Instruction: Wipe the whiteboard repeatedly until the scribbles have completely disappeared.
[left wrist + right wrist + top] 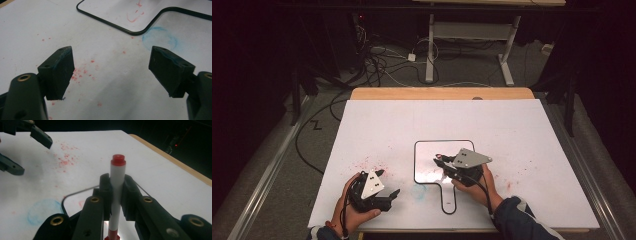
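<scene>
Red-capped white marker (117, 187) clenched crosswise between the jaws of the right gripper (117, 195), long axis across the jaw line, red end up toward the far edge in the right gripper view, lower red end at the bottom of that view; no readable label on the barrel. Held over the black-outlined paddle-shaped board (422, 155) near the middle of the white tabletop (512, 125), toward the near edge. Faint red scribbles (133, 17) inside the outline, too loose to read. Blue smudged ring (160, 37) just outside its rim, red specks (82, 72) scattered on the near left part. Left gripper (111, 72) released, jaws wide apart, nothing between, at the near left edge
</scene>
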Available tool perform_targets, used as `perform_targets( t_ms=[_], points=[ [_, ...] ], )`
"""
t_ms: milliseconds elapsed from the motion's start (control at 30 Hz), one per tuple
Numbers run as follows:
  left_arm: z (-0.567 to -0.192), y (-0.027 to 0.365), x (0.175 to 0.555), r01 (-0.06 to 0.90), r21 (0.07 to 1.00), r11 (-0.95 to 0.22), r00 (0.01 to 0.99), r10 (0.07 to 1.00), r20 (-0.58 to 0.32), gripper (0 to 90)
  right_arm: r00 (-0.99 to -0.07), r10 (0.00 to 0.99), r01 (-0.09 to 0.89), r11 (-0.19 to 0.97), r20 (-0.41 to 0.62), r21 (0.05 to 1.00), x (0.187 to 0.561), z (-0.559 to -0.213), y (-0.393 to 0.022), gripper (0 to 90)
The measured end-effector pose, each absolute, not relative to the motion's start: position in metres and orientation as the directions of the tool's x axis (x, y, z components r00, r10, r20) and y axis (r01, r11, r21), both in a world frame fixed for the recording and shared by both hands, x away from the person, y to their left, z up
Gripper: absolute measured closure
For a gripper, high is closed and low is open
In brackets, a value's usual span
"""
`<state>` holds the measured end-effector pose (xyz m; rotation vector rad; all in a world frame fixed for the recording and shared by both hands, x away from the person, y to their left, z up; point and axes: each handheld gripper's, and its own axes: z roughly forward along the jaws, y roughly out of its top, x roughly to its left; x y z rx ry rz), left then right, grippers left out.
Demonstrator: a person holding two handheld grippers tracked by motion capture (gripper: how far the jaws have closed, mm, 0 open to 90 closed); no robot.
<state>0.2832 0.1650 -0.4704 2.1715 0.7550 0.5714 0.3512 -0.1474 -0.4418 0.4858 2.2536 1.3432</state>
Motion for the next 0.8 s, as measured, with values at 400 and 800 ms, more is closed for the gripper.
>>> perform_targets(
  t_ms=[400, 800],
  points=[
    [-0.47, 0.164, 0.283, 0.332, 0.773, -0.541, 0.723, 0.672, 0.159, 19.7, -0.774, 0.59, 0.09, 0.46, -0.228, 0.884, 0.35, -0.44, -0.195, 81.4],
    [-0.47, 0.165, 0.283, 0.331, 0.775, -0.539, 0.727, 0.669, 0.155, 19.7, -0.821, 0.525, 0.033, 0.434, -0.223, 0.9, 0.34, -0.447, -0.143, 81.3]
  ],
)
